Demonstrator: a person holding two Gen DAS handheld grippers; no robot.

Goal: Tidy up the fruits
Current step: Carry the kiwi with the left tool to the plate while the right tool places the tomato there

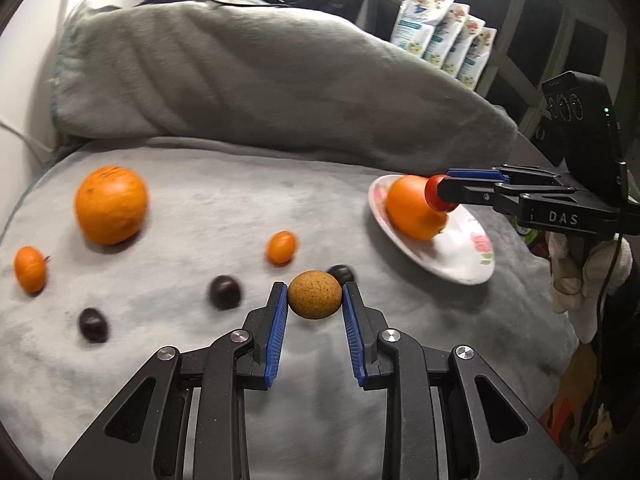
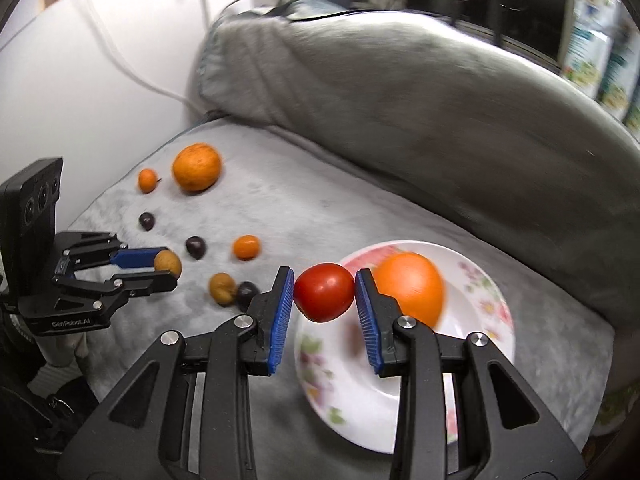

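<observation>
My left gripper (image 1: 315, 295) is shut on a small tan round fruit (image 1: 315, 294) above the grey blanket; it also shows in the right wrist view (image 2: 168, 263). My right gripper (image 2: 324, 292) is shut on a red tomato (image 2: 325, 297) held over the near edge of a white floral plate (image 2: 492, 312). An orange (image 2: 412, 286) lies on that plate (image 1: 460, 256). Loose on the blanket are a big orange (image 1: 110, 205), two small oranges (image 1: 282, 247) (image 1: 30, 269), several dark plums (image 1: 225, 291) and another tan fruit (image 2: 222, 288).
A grey pillow (image 1: 260, 76) lies along the back of the blanket. A white wall (image 2: 80, 80) with a cable is at the left. Several printed pouches (image 1: 444, 36) stand at the back right by dark shelving.
</observation>
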